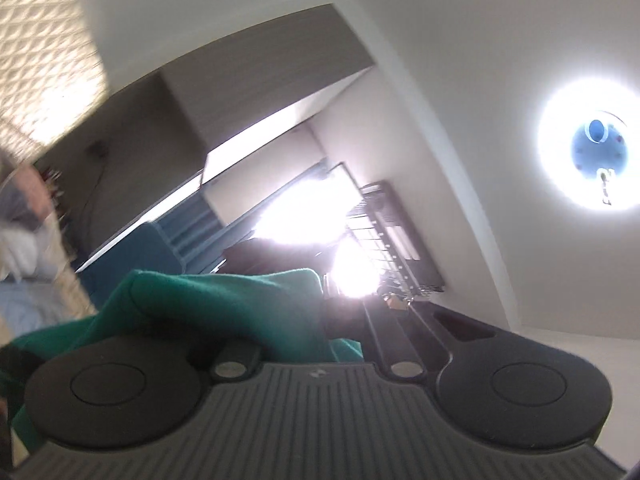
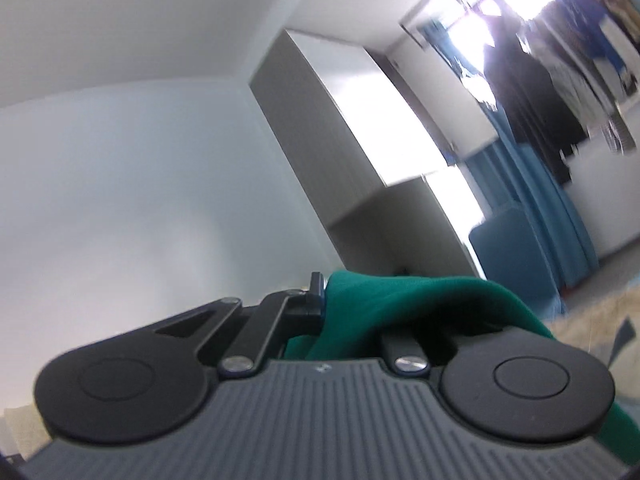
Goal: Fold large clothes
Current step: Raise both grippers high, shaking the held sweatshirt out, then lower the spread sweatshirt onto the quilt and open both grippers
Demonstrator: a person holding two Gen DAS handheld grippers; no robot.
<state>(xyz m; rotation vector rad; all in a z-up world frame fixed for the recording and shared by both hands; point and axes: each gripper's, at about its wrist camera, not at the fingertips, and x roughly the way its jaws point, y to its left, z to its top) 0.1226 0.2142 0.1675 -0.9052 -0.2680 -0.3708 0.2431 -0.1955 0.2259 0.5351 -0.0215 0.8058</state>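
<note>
In each wrist view the garment [image 1: 208,300] [image 2: 400,300] drapes over the gripper's fingers, with the wardrobe [image 2: 360,128] behind it.

Left tongs [image 1: 320,300] clamped on green garment [image 1: 208,304], tilted up toward ceiling lamp [image 1: 596,152] (glaring).

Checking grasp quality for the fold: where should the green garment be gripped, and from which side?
Grip the green garment on an edge, one spot per hand, coming in from its outer sides. It is limp cloth that bunches and drapes over both the left gripper and right gripper, whose jaws are shut on it, so only spaced edge grips should let it hang open. Which edge is held cannot be seen.
</note>
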